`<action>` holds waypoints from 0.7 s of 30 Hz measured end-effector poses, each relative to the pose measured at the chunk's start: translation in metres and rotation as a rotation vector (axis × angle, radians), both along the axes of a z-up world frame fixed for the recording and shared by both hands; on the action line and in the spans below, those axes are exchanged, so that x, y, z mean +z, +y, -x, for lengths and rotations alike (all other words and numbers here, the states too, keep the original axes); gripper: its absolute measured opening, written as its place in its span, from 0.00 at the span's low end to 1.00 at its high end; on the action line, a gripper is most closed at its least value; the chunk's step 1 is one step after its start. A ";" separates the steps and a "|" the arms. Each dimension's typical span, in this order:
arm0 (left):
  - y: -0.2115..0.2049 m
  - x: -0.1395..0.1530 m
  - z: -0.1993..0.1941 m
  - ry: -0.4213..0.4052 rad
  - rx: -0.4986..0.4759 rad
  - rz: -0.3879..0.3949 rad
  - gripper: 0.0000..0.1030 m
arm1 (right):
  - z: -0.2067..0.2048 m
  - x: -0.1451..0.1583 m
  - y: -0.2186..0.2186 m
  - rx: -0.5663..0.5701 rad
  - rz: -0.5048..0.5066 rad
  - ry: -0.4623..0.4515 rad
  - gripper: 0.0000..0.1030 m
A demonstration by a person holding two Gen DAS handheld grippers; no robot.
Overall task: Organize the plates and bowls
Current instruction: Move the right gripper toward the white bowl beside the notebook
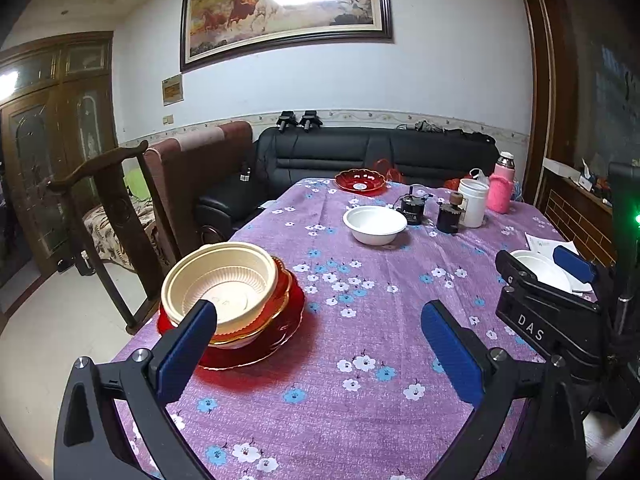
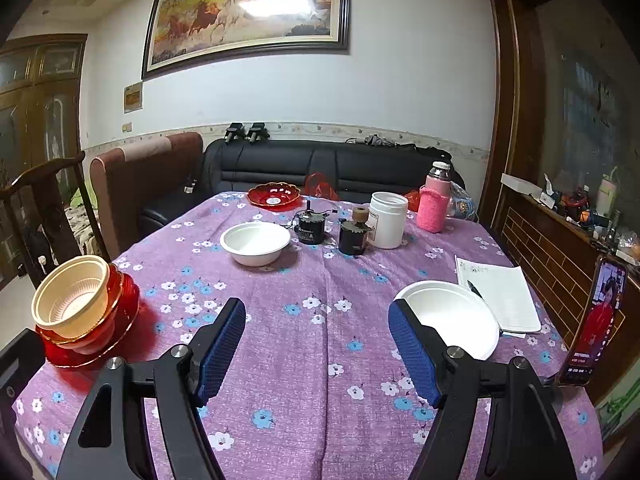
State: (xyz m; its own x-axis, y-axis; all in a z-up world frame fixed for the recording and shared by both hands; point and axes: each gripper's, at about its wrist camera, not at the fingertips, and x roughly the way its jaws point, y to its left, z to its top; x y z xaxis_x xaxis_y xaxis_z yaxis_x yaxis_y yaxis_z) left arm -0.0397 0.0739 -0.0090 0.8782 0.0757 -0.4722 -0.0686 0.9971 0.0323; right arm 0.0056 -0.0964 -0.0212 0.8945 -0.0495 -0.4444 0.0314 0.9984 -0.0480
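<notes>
A cream ribbed bowl (image 1: pixel 224 280) sits nested in a red gold-rimmed bowl (image 1: pixel 280 292) on a red plate (image 1: pixel 276 340) at the table's left edge; the stack also shows in the right wrist view (image 2: pixel 72 300). A white bowl (image 1: pixel 375 224) (image 2: pixel 256 242) stands mid-table. A red dish (image 1: pixel 360 181) (image 2: pixel 274 195) lies at the far edge. A white plate (image 2: pixel 452 318) (image 1: pixel 540 270) lies at the right. My left gripper (image 1: pixel 320 320) is open and empty, its left finger in front of the stack. My right gripper (image 2: pixel 318 320) is open and empty, its right finger beside the white plate.
On the purple flowered tablecloth (image 2: pixel 320 360) stand two small dark devices (image 2: pixel 312 228), a white jar (image 2: pixel 387 220) and a pink-sleeved bottle (image 2: pixel 434 202). A notepad with pen (image 2: pixel 500 296) lies right; a phone (image 2: pixel 598 320) stands at the right edge. Chairs (image 1: pixel 100 216) stand left.
</notes>
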 end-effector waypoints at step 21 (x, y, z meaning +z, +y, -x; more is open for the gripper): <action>-0.054 -0.026 -0.103 0.060 -0.170 -0.001 0.99 | -0.055 0.008 -0.058 -0.222 0.128 0.058 0.76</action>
